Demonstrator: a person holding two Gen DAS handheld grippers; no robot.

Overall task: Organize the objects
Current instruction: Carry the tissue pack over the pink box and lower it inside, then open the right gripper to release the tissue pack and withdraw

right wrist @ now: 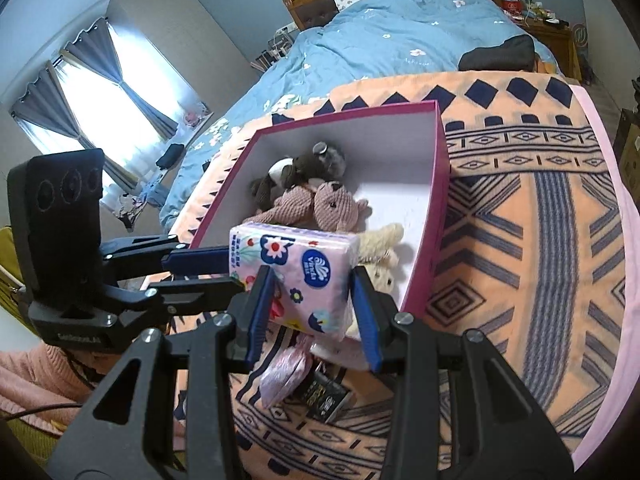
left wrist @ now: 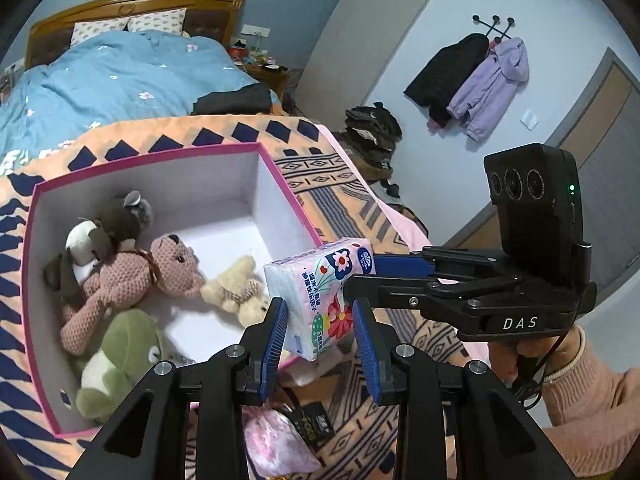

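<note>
A pink flowered tissue pack (left wrist: 320, 296) (right wrist: 298, 276) hangs above the near rim of a pink-edged white box (left wrist: 280, 176) (right wrist: 436, 184). Both grippers are shut on the pack: my left gripper (left wrist: 320, 320) from below, my right gripper (right wrist: 312, 292) across it; the right one also shows in the left wrist view (left wrist: 360, 276). The box holds a pink knit bear (left wrist: 132, 276) (right wrist: 320, 204), a green plush (left wrist: 120, 360), a cream bear (left wrist: 240, 288) (right wrist: 380, 240) and a brown-white plush (left wrist: 104, 224) (right wrist: 304, 164).
The box sits on an orange patterned blanket (right wrist: 520, 220) at the foot of a bed with a blue duvet (left wrist: 100, 80). A pink packet (left wrist: 276, 444) (right wrist: 284, 372) and a dark packet (right wrist: 328, 396) lie under the pack. Coats (left wrist: 472, 80) hang on the wall.
</note>
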